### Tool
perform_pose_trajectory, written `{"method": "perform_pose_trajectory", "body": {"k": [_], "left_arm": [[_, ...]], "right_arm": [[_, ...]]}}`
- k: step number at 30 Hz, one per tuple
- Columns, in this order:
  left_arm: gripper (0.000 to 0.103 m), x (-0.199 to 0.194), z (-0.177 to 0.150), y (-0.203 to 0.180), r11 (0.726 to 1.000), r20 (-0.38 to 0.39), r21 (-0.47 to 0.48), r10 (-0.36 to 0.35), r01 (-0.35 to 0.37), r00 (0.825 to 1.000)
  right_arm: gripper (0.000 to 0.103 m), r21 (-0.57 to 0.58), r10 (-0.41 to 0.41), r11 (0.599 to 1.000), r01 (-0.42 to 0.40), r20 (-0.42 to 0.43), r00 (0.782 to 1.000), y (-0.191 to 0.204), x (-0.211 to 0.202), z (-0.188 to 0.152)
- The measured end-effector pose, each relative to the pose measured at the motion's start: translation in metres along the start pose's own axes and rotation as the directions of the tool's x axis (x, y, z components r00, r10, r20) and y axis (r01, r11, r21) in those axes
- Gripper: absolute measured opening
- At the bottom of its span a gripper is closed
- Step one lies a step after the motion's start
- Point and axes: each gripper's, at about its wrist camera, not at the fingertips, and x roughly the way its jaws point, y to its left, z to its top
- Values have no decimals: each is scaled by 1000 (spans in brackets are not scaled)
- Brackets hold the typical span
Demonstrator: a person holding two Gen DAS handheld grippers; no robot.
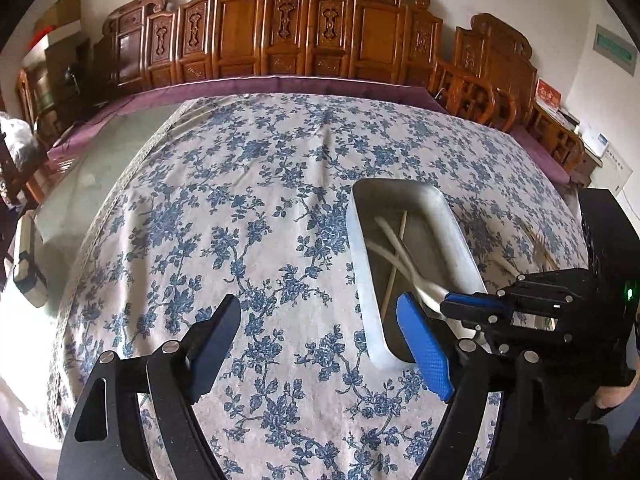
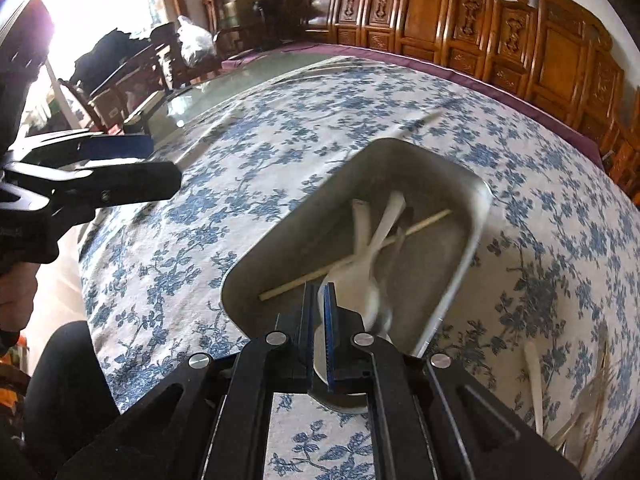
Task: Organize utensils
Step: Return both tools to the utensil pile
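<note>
Right wrist, spoon (image 2: 362, 280) seemingly between fingers (image 2: 306, 320)

**Daylight, blown-out window, fisheye bend**

Beyond my worktop (image 2: 280, 152), the window (image 2: 104, 4) glares white; its reflection washes the bare glass. The utensils in the tray (image 2: 476, 208) smear with motion blur. Edges curve hard, corners vignette black.

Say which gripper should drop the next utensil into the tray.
Right. The right gripper is over the tray, shut on a white spoon. The left gripper is open and empty beside it.
</note>
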Motion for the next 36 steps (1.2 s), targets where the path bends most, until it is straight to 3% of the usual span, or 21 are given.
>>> {"method": "perform_pose_trajectory", "body": {"k": [2, 9, 14, 19, 25, 31, 36], "left_arm": [[77, -1, 0, -3, 1000, 2, 3, -2, 2, 1000], [77, -5, -5, -28, 999, 7, 51, -19, 19, 1000], [77, -14, -6, -57, 994, 21, 103, -46, 44, 999], [77, -13, -3, -92, 987, 15, 137, -84, 81, 996], [77, -6, -1, -147, 973, -5, 184, -137, 136, 991], [77, 20, -4, -202, 958, -53, 222, -173, 181, 983], [77, 51, -12, -236, 949, -114, 235, -188, 210, 976]], "right_arm": [[21, 15, 6, 1000, -7, 19, 1000, -5, -8, -2], [22, 82, 17, 996, -26, 110, 994, -25, -57, -16], [22, 134, -45, 991, 24, 152, 987, -48, -98, -43], [22, 166, -141, 979, 119, 126, 982, -85, -129, -82], [22, 225, -269, 943, 243, 91, 959, -144, -146, -119], [22, 329, -281, 911, 248, 58, 958, -198, -138, -150], [22, 324, -288, 911, 254, 61, 956, -207, -130, -160]]}}
